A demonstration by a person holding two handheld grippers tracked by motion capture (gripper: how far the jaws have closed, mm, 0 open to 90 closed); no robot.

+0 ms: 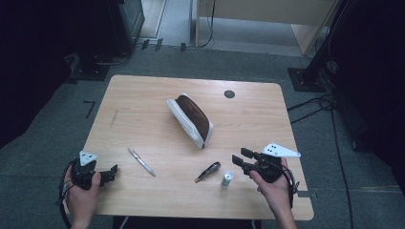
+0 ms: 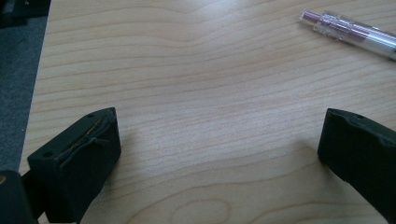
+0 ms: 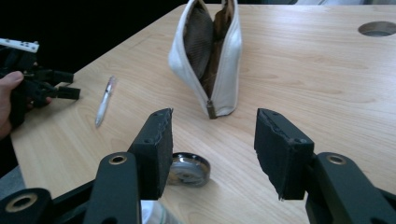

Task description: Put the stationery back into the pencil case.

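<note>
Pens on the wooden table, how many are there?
2. A clear silver pen lies near the left gripper; a dark pen lies ahead of the right gripper. The open white pouch may hide more.

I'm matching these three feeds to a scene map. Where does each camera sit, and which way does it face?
High view: above the person's side, looking forward and down at table, both hands.
Left gripper view: on left claw, facing pen; own jaws.
Right gripper view: on right claw, facing pouch; own jaws, other hand.
Shared: pen, tabletop.
</note>
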